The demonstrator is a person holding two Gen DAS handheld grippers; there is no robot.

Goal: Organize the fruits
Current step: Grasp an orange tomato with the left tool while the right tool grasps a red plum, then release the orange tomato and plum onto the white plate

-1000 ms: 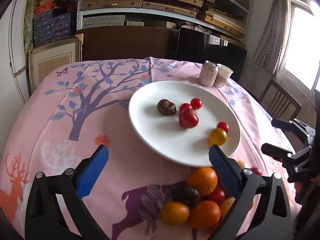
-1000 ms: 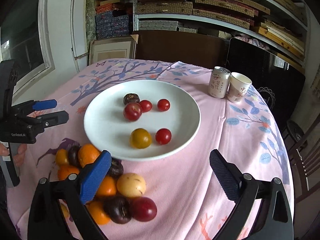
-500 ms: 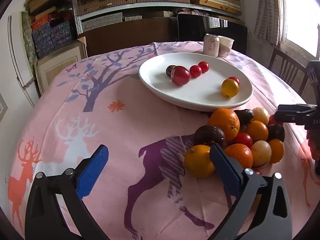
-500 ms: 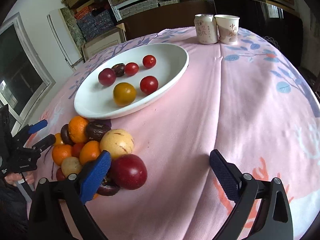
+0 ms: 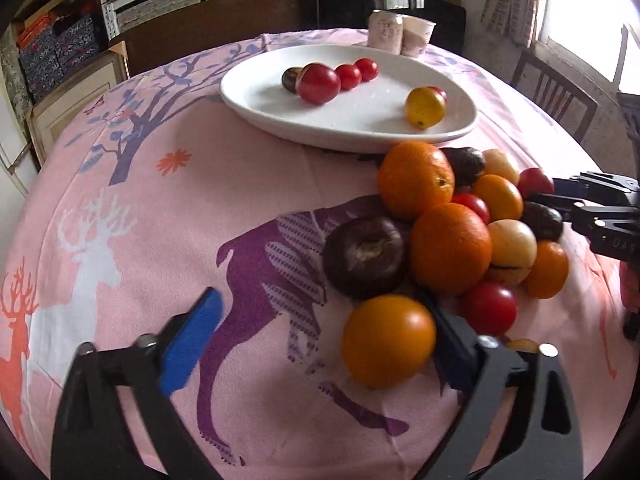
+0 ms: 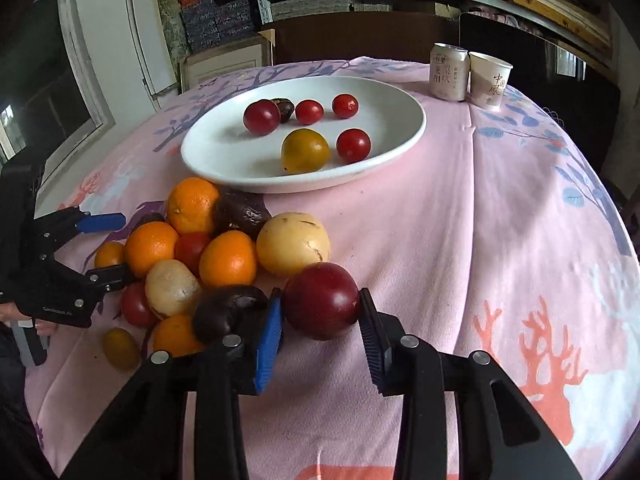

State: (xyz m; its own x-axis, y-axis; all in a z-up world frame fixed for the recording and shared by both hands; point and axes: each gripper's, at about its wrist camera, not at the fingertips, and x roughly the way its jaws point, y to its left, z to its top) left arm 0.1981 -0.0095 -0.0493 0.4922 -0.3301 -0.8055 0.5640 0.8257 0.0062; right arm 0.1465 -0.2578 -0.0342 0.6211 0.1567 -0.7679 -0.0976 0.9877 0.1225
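Right wrist view puts my right gripper [image 6: 322,328] astride the dark red plum [image 6: 322,300] at the near edge of the fruit pile [image 6: 208,256]. Both pads sit at its sides, the blue one touching as far as I can tell, though the plum rests on the tablecloth [image 6: 500,240] and I would not call it firmly clamped yet. My left gripper [image 5: 320,344] is spread wide, with an orange tomato [image 5: 388,340] just inside its right finger and nothing held.

The step in hand, I judge, is picking this plum to carry it to the white plate [image 6: 224,160], where six small fruits already lie (a yellow one and several red). Next comes a full squeeze, then a straight lift before swinging toward the plate.

What stands in the way: a wrinkled dark fruit [image 6: 228,312] lies just beside my blue pad [image 6: 268,340], and a pale yellow fruit [image 6: 292,244] sits right behind the plum, so a careless pull could roll the pile. A can [image 6: 448,72] and a paper cup [image 6: 489,80] stand well apart beyond the plate.
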